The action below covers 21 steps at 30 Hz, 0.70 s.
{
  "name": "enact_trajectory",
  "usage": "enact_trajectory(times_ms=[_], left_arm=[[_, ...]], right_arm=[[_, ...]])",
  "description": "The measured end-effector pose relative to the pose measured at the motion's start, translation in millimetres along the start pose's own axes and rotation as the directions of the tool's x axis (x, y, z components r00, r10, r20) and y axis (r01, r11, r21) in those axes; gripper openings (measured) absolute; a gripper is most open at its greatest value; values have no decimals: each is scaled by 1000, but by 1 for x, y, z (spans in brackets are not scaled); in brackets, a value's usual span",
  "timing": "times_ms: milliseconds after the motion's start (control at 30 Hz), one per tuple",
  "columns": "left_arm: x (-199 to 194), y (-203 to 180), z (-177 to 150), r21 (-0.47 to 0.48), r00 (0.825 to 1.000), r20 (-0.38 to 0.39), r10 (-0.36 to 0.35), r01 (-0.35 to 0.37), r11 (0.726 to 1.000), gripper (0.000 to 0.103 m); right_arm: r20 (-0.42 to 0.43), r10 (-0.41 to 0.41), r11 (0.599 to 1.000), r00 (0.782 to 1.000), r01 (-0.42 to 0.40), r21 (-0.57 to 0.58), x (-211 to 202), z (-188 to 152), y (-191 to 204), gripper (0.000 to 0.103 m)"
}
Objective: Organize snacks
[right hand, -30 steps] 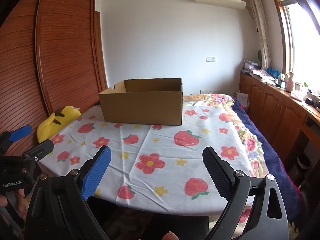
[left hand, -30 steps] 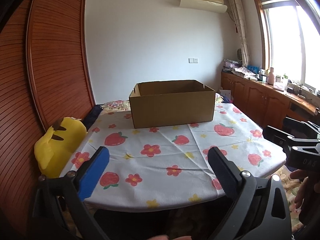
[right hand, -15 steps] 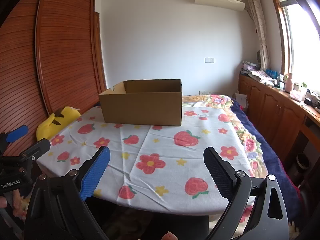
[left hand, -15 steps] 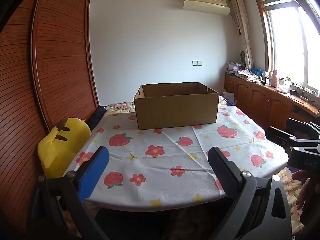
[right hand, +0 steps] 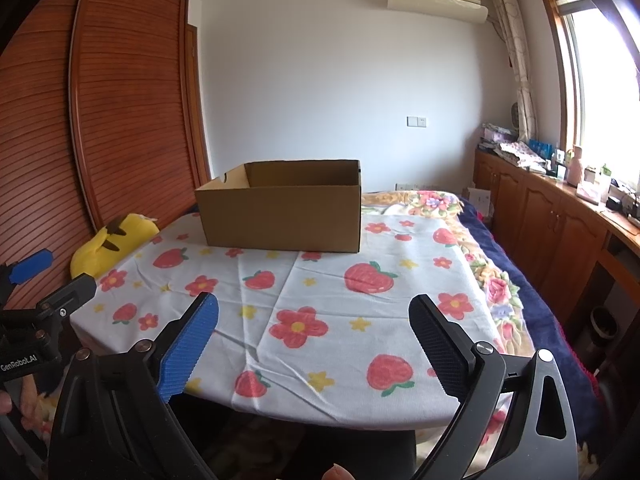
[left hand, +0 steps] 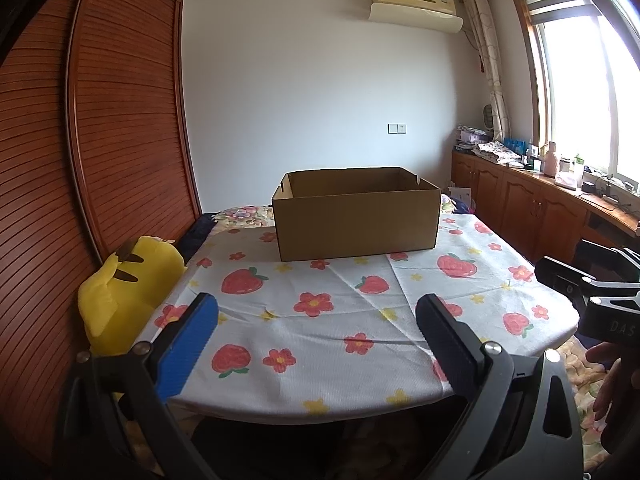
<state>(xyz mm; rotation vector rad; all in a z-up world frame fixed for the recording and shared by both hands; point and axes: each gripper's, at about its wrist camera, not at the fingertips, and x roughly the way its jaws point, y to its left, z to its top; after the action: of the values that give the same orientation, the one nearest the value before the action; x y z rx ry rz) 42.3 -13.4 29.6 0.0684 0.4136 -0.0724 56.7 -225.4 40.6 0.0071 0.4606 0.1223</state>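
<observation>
Two grippers held wide apart, both empty, before a flowered tabletop (left hand: 340, 320).
Left gripper (left hand: 316, 316) and right gripper (right hand: 314, 316) hover at the near edge; an open cardboard box (left hand: 356, 220) sits far back, no snacks in sight, its inside hidden.

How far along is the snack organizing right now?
Barely started. The cardboard box stands open on the flowered tablecloth, and no snacks show anywhere; the box's inside is hidden. The left gripper and right gripper are open and empty. Fetching and packing snacks is all left.
</observation>
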Motion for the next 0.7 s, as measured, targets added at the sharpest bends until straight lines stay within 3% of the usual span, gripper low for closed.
enact_trajectory(times_ms=[700], left_arm=[[-5, 1, 2, -8, 1000, 12, 7, -7, 1000, 100]], right_arm=[[4, -4, 1000, 1000, 4, -2, -2, 1, -1, 99]])
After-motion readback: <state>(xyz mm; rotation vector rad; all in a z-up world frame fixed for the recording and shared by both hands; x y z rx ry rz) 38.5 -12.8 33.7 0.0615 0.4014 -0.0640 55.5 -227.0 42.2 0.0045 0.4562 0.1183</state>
